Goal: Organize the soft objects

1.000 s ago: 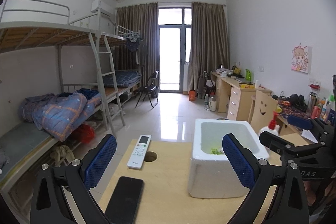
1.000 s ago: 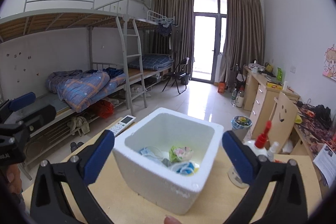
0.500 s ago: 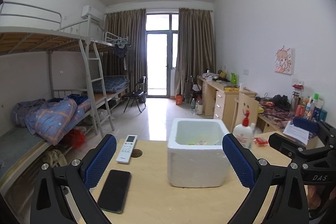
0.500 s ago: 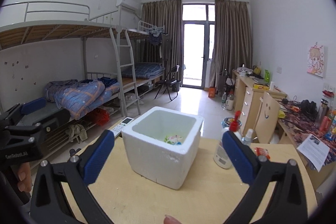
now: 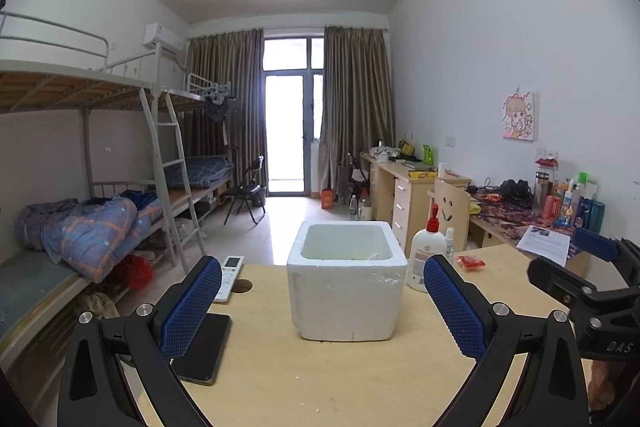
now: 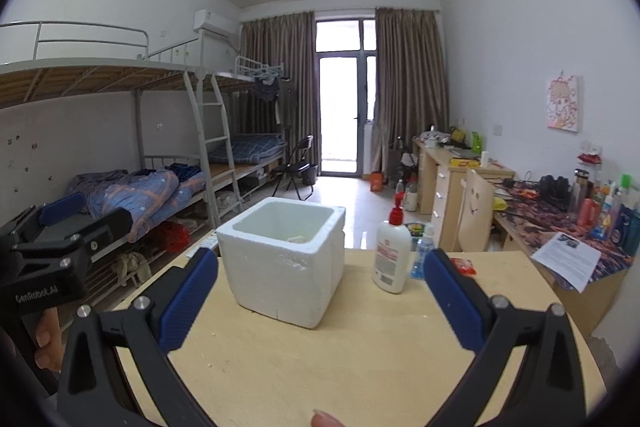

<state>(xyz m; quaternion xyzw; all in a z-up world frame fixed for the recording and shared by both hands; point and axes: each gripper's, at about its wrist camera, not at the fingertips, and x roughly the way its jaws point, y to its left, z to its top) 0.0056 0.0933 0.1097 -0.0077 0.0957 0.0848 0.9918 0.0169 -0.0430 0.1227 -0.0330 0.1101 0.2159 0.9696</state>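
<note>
I have both grippers raised above the pale wooden tabletop (image 5: 320,379), and neither holds anything. The left gripper (image 5: 322,301) has its blue-padded fingers (image 5: 192,307) spread wide, with the white foam box (image 5: 346,287) sitting on the table in the gap between them, well ahead of the tips. The right gripper (image 6: 320,293) is spread just as wide, and from its camera the same white foam box (image 6: 284,263) stands ahead and a little left of centre. The box is upright and open at the top; from these low angles I can only make out a small pale scrap at the inner rim, so I cannot tell what soft items lie inside. Just right of the box stands a white pump bottle with a red nozzle (image 6: 392,251), with a small blue-tinted spray bottle (image 6: 423,253) beside it and a red packet (image 6: 464,265) lying further right. On the left side of the table a black phone (image 5: 202,347) lies flat, with a white remote control (image 5: 230,277) beyond it near a round hole in the tabletop (image 5: 242,285).
</note>
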